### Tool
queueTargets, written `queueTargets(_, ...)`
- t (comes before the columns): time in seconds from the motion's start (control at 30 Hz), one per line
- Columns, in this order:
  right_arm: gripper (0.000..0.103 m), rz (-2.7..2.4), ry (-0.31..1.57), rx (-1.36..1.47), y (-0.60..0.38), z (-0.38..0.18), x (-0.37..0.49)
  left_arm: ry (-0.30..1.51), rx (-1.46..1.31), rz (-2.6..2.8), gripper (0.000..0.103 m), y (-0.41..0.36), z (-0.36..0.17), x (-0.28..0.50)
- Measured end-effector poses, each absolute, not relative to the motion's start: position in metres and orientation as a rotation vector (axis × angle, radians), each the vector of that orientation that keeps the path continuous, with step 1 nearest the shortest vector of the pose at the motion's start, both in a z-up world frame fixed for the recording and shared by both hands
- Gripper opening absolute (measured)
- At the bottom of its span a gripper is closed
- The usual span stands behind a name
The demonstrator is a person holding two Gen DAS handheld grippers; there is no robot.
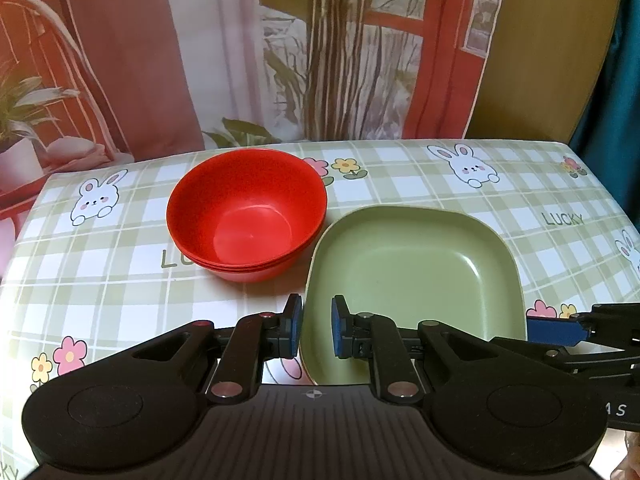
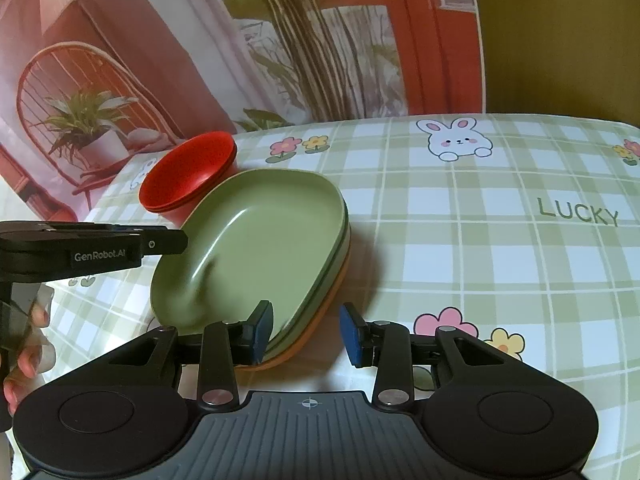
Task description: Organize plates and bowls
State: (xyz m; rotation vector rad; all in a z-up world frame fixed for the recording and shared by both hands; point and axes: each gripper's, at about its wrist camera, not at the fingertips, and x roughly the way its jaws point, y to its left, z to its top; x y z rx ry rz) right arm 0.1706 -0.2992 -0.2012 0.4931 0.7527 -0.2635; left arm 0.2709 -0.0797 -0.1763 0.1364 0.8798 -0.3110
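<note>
Right, count first: three red bowls point(image 1: 244, 216) nested in one stack, upright, at the back left of the table point(image 1: 400, 172). Just beside them on the right is one plate stack, touching or nearly touching the bowls. It looks like three plates, two green plates point(image 1: 412, 264) on top and an orange plate point(image 2: 292, 358) at the bottom. The layers are thin, so the plate count is not certain. Both stacks sit on a green plaid cloth with bunnies, flowers and "LUCKY" print.

Two grippers, both angled down at the plates.

Left gripper point(image 1: 317, 328): at the plate stack's near-left edge, one pad outside the rim and one inside the green plate. Jaws narrow, clamped on that rim. The fingers of the left hand point(image 2: 26, 360) are wrapped round its handle.

Right gripper point(image 2: 306, 334): at the stack's near-right edge. The rim sits between the pads. The left pad is over the green plate and the right pad stands clear of the rim with bare cloth in the gap. Jaws moderately apart, not gripping.
</note>
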Motion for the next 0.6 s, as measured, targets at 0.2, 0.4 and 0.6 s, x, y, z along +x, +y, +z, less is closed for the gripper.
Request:
queueTargets(0.2, 0.035, -0.266, 0.704, 0.515, -0.306, -0.187, 0.164, 0.828, 0.091, -0.331, 0.024, -0.065, -0.158, 0.267)
queueTargets(0.4, 0.035, -0.268, 0.644, 0.494, -0.308, -0.161, 0.167, 0.759, 0.068, -0.306, 0.033, -0.036, -0.138, 0.269)
queueTargets(0.6, 0.035, -0.227, 0.624, 0.437, -0.304, -0.132, 0.193, 0.732, 0.037, -0.258, 0.034, -0.007, -0.126, 0.284)
